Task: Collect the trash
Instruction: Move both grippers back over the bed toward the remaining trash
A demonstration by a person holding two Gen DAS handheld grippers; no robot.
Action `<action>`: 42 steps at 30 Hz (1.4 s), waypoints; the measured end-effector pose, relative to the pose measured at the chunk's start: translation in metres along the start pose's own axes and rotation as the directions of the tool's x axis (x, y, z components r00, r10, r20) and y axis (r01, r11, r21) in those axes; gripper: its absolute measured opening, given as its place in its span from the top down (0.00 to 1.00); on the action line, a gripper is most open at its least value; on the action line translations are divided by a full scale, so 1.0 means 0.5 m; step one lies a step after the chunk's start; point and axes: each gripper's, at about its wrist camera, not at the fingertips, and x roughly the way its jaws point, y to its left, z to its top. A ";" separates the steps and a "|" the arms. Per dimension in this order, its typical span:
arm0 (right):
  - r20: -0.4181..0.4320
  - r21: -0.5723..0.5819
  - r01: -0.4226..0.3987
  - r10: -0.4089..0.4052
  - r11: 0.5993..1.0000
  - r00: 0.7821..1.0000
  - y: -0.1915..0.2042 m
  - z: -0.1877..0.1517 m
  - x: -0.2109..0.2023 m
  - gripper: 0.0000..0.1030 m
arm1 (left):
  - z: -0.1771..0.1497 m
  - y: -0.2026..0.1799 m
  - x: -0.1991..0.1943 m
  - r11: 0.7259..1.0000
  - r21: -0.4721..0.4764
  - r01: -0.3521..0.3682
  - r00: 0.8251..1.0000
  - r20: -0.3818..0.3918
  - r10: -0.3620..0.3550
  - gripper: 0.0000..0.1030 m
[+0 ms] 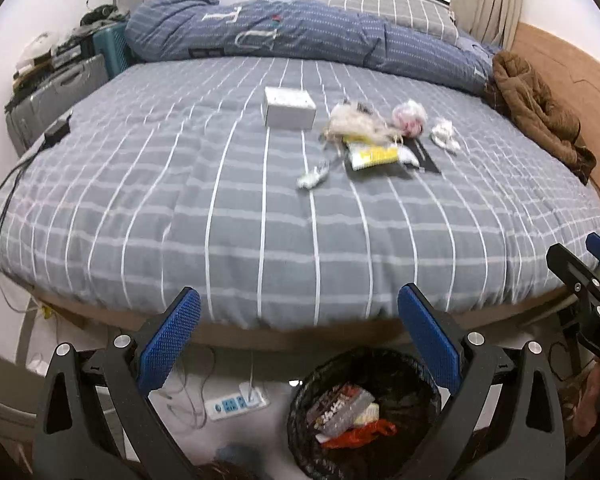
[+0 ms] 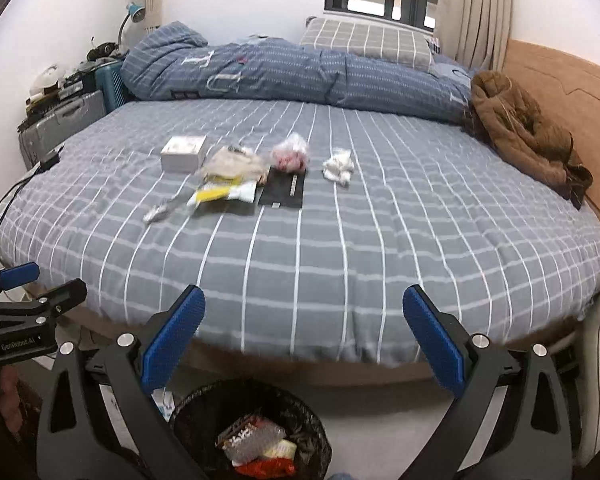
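Several crumpled wrappers (image 2: 224, 188) lie clustered on the checked bedspread (image 2: 300, 264).

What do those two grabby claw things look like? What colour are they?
Each one has two black plastic arms shaped like long triangles with cut-out holes and shiny silver bolts. The left gripper and right gripper both end in bright blue fingers with a bumpy, dotted grip surface. Small white lettering is printed on the black body.
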 end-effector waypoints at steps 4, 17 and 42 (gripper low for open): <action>0.034 0.016 -0.009 0.008 1.000 0.999 -0.011 0.036 0.010 0.07 | 0.043 -0.006 0.010 1.000 0.001 -0.004 1.000 0.028 0.004 0.06; 0.054 0.009 0.002 -0.002 1.000 0.999 -0.015 0.124 0.096 0.07 | 0.136 -0.014 0.093 0.999 -0.004 -0.036 0.999 0.029 0.037 0.06; 0.009 0.022 -0.024 0.024 0.999 1.000 -0.004 0.265 0.326 0.09 | 0.308 0.013 0.266 0.997 -0.017 -0.081 0.997 0.002 0.081 0.06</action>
